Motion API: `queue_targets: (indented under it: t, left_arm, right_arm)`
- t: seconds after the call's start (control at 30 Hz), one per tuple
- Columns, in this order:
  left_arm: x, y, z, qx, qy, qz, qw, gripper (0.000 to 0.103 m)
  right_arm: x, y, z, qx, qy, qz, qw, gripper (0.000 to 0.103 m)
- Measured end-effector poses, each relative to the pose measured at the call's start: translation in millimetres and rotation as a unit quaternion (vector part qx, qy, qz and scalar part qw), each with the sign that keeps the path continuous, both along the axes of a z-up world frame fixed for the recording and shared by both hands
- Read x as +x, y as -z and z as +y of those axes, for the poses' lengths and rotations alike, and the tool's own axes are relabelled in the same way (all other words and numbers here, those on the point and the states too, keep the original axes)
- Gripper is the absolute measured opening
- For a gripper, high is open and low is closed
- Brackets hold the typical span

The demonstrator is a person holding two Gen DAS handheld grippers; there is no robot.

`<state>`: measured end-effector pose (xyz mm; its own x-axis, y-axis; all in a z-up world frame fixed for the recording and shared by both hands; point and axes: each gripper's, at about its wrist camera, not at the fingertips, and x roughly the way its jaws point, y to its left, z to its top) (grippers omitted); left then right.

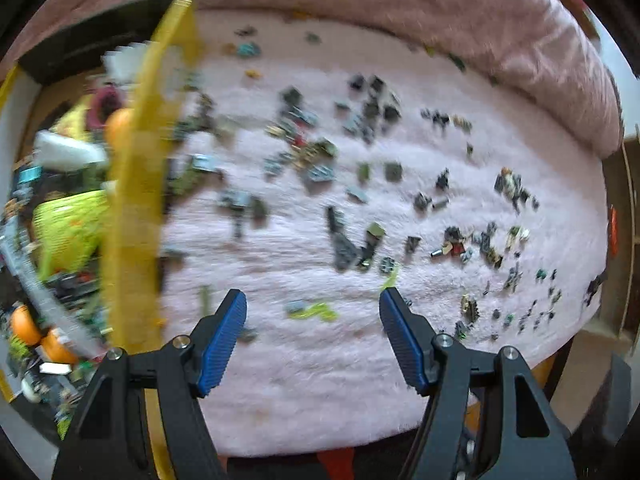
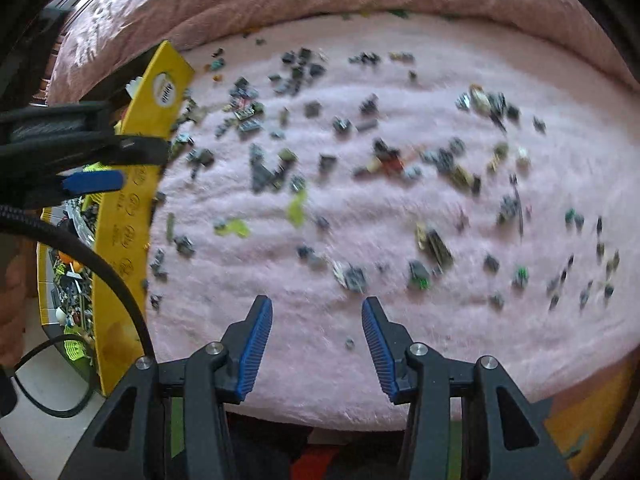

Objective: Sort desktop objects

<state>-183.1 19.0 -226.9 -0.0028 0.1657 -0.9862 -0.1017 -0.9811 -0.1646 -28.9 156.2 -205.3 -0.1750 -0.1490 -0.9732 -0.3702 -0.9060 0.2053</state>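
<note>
Many small dark toy bricks (image 1: 352,252) lie scattered over a pink fluffy cloth (image 1: 320,380), with a lime-green piece (image 1: 314,312) among them. My left gripper (image 1: 313,300) is open and empty above the cloth's near part, close to the lime piece. My right gripper (image 2: 317,306) is open and empty above the cloth (image 2: 320,360); a tiny grey piece (image 2: 349,344) lies between its fingers. The scattered bricks (image 2: 434,246) and lime pieces (image 2: 234,227) show in the right wrist view too. The left gripper also shows there at the left edge (image 2: 92,182).
A yellow box (image 1: 132,216) stands along the cloth's left side, filled with mixed toys, orange balls (image 1: 26,326) and a lime bag (image 1: 68,228). Its yellow wall (image 2: 120,256) shows in the right wrist view. A rumpled pink blanket (image 1: 400,4) rises behind the cloth. A black cable (image 2: 100,268) hangs at left.
</note>
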Motion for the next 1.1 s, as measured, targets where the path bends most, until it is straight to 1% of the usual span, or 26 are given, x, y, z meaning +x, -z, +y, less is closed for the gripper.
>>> queue_targets:
  t: [0.03,0.17,0.23,0.3,0.43,0.57,0.6,0.63,0.67,0.73,0.8,0.9,0.93,0.97,1.03,1.07,1.1]
  left_arm:
    - [0.3,12.5,11.1,-0.004,0.004,-0.001,1.0,0.07]
    - [-4.2,53.6,40.4,-0.038,0.064,0.003,0.9972,0.07]
    - [-6.8,68.9,46.9,-0.049,0.072,-0.002,0.9962,0.07]
    - [-8.3,78.5,50.4,-0.059,0.082,0.0,0.9949,0.07]
    - [-8.7,82.6,49.5,-0.05,0.084,0.009,0.9952,0.069]
    - [-7.0,79.8,47.0,-0.037,0.086,0.022,0.9954,0.056]
    - [-6.8,79.4,46.6,-0.035,0.086,0.023,0.9954,0.05]
    - [-6.7,78.8,46.3,-0.035,0.087,0.025,0.9953,0.047]
    - [-6.7,78.1,45.8,-0.036,0.086,0.027,0.9952,0.04]
    - [-6.4,76.3,43.4,-0.031,0.085,0.028,0.9955,0.034]
    - [-4.5,73.9,39.5,-0.028,0.079,0.029,0.996,0.024]
    - [0.7,72.3,33.2,-0.016,0.067,0.022,0.9973,0.022]
    - [2.6,71.9,31.8,-0.011,0.088,0.019,0.9959,0.021]
    - [5.3,71.4,30.0,-0.009,0.087,0.019,0.996,0.02]
    - [13.1,71.4,24.8,-0.005,0.088,0.018,0.996,0.015]
    - [16.9,70.9,23.2,-0.001,0.09,0.016,0.9958,0.009]
    - [20.3,70.5,20.2,0.003,0.091,0.015,0.9957,0.007]
  right_arm:
    - [5.1,3.1,0.3,-0.002,0.001,-0.002,1.0,0.048]
    - [30.9,20.4,6.8,-0.014,0.005,-0.014,1.0,0.048]
    - [39.6,25.9,9.5,-0.012,0.004,-0.017,1.0,0.048]
    - [48.4,32.3,12.9,-0.007,0.003,-0.021,1.0,0.048]
    - [58.2,44.7,20.6,-0.012,0.014,-0.032,0.999,0.048]
    - [58.8,47.9,25.5,-0.017,0.024,-0.031,0.999,0.048]
    - [57.6,47.6,26.1,-0.017,0.024,-0.03,0.999,0.048]
    - [56.2,47.7,26.6,-0.017,0.024,-0.029,0.999,0.048]
    - [55.0,48.1,26.7,-0.017,0.024,-0.029,0.999,0.048]
    - [51.9,49.7,25.2,-0.018,0.024,-0.028,0.999,0.048]
    - [49.8,50.1,24.1,-0.019,0.023,-0.027,0.999,0.048]
    - [46.4,51.4,20.0,-0.02,0.016,-0.026,0.999,0.048]
    - [43.7,53.7,17.4,-0.02,0.014,-0.027,0.999,0.048]
    - [43.4,54.4,16.6,-0.02,0.012,-0.027,0.999,0.048]
    - [43.3,54.4,15.7,-0.02,0.009,-0.028,0.999,0.048]
    - [42.7,54.5,14.4,-0.021,0.008,-0.028,0.999,0.048]
    - [42.1,54.7,13.1,-0.021,0.006,-0.029,0.999,0.048]
